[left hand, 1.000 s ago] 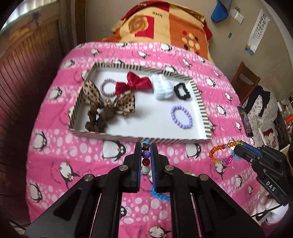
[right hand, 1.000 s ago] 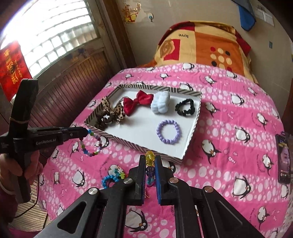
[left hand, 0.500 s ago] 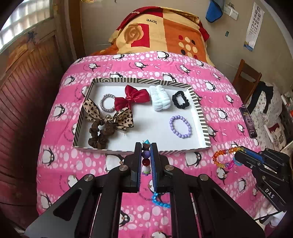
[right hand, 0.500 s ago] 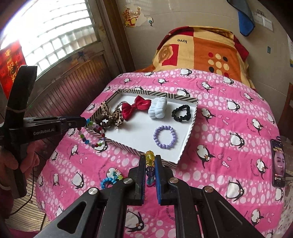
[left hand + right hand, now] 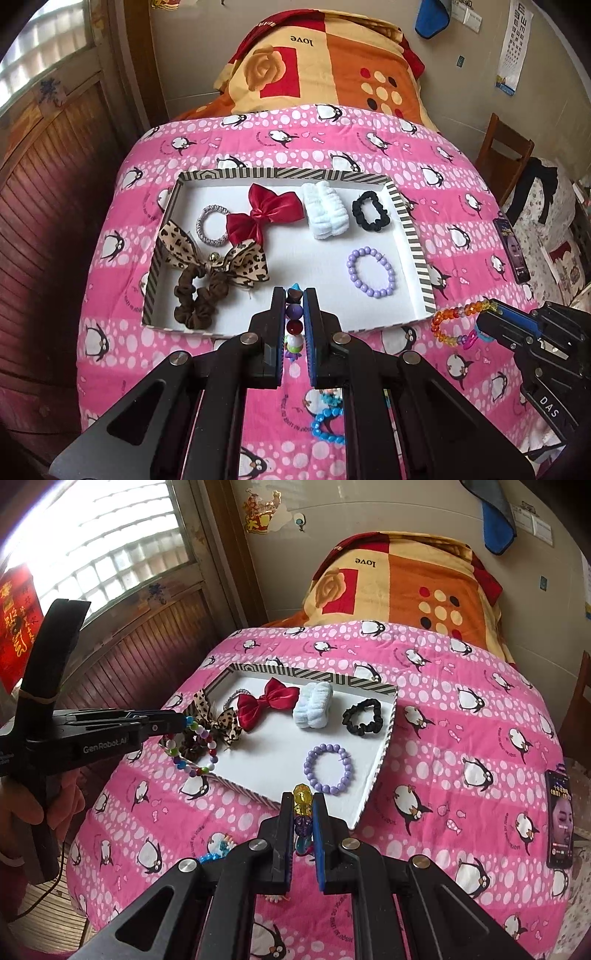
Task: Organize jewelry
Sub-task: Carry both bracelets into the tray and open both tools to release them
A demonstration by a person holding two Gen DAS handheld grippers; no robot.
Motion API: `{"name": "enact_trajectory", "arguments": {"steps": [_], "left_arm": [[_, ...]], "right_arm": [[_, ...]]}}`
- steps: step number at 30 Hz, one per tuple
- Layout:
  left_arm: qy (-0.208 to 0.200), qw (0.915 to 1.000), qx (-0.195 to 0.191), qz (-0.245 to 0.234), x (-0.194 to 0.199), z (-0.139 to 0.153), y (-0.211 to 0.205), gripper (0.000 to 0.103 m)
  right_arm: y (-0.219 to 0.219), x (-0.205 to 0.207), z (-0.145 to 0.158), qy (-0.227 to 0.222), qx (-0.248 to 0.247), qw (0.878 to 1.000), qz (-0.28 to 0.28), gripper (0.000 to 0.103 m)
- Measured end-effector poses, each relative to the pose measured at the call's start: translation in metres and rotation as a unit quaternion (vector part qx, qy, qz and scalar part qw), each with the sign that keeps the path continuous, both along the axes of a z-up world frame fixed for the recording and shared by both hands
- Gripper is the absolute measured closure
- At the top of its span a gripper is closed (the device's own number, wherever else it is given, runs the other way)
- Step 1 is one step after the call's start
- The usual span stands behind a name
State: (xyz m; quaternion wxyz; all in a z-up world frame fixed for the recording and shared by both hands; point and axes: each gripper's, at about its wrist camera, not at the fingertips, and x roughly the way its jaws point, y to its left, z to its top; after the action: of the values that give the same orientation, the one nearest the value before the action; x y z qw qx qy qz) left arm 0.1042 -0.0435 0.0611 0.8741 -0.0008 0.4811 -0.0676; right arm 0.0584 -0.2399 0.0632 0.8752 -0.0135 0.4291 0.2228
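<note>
A striped-rim white tray [image 5: 410,236] [image 5: 388,731] lies on the pink penguin bedspread. It holds a purple bead bracelet [image 5: 370,273] [image 5: 328,768], a red bow [image 5: 266,214], a white scrunchie [image 5: 325,216], a black scrunchie [image 5: 370,211], a leopard bow [image 5: 218,258], a brown scrunchie [image 5: 195,299] and a silver ring band [image 5: 212,225]. My left gripper [image 5: 294,295] [image 5: 184,722] is shut on a multicoloured bead bracelet [image 5: 294,325] [image 5: 192,751] over the tray's near left edge. My right gripper [image 5: 303,801] [image 5: 480,325] is shut on an orange-yellow crystal bracelet [image 5: 303,797] [image 5: 448,325] just off the tray's near right corner.
A blue bead bracelet [image 5: 325,421] [image 5: 212,856] lies on the bedspread near me. A phone [image 5: 513,251] [image 5: 559,827] lies at the bed's right edge. A folded orange quilt [image 5: 325,62] sits at the head. A wooden wall panel is at the left, a chair [image 5: 502,155] at the right.
Both grippers have risen and pulled back a little, each still holding its bracelet. The left one's bracelet now hangs over the tray's near left edge.
</note>
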Motion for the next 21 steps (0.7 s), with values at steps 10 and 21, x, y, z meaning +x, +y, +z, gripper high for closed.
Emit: {"name": "enact_trajectory", "arguments": {"steps": [10,21], "left_arm": [[0.014,0.9999,0.006,-0.006,0.024,-0.018,-0.008,0.095],[0.044,0.9990,0.009,0.007,0.044,-0.050,0.006,0.095]], "right_arm": [[0.011,0.024,-0.006,0.010,-0.004,1.000,0.002,0.095],[0.031,0.046,-0.022,0.032,-0.007,0.999,0.017,0.095]]}}
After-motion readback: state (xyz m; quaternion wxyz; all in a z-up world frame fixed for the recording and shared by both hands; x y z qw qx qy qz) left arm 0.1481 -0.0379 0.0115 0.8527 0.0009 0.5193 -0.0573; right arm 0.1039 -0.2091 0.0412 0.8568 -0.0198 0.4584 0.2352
